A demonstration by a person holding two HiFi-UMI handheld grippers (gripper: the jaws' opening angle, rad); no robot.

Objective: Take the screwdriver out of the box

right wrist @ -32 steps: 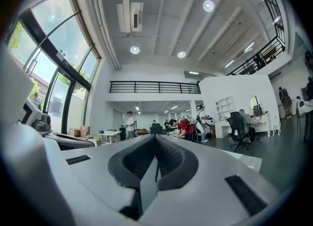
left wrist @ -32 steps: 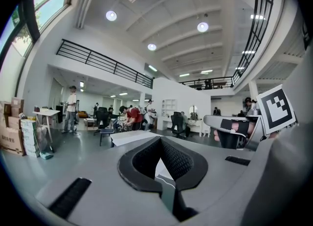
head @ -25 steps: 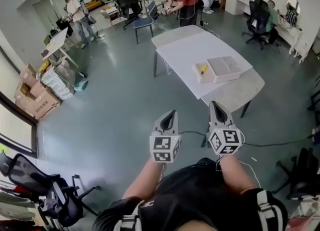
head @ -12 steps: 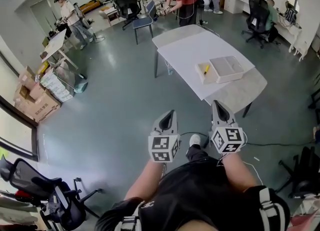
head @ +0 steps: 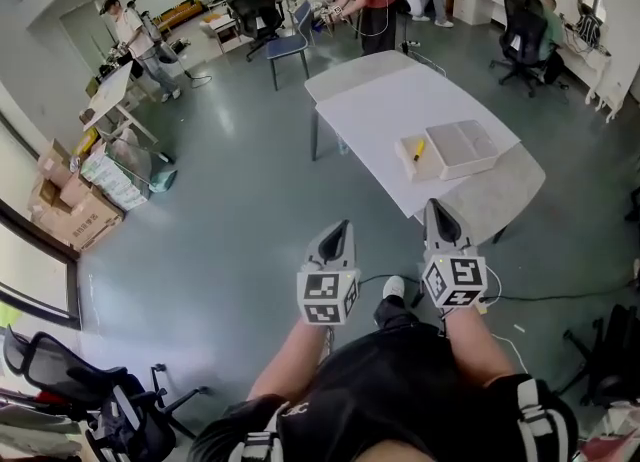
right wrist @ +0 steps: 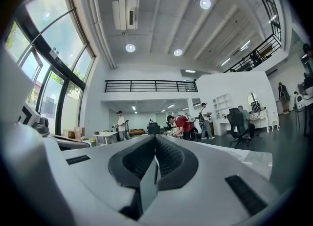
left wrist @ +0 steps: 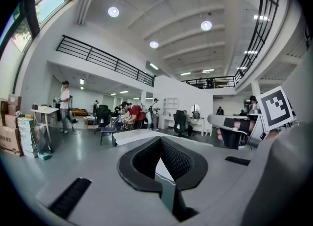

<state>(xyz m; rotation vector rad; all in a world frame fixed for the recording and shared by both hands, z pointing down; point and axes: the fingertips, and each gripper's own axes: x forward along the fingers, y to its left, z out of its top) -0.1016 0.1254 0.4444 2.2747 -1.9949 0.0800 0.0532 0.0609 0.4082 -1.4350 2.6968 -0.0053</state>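
Table: white, well ahead across the floor.
Box: lies open on the table's near-right part, two halves side by side.
L gripper & R gripper: held low in front of the body, side by side, pointing toward the table, well short of it. Per own views, each pair of jaws is closed tip to tip w/ nothing betw. them.
Screwdriver: yellow handle, lies in the box's left half, untouched.

Step (est.): approach only, reach not begun.
Next calls for: get to the table, spread one gripper's jaws, come down over the handle, pinch across it, lift clear of the box wall. Other gripper may have to steady the box, which prob. slides easily.
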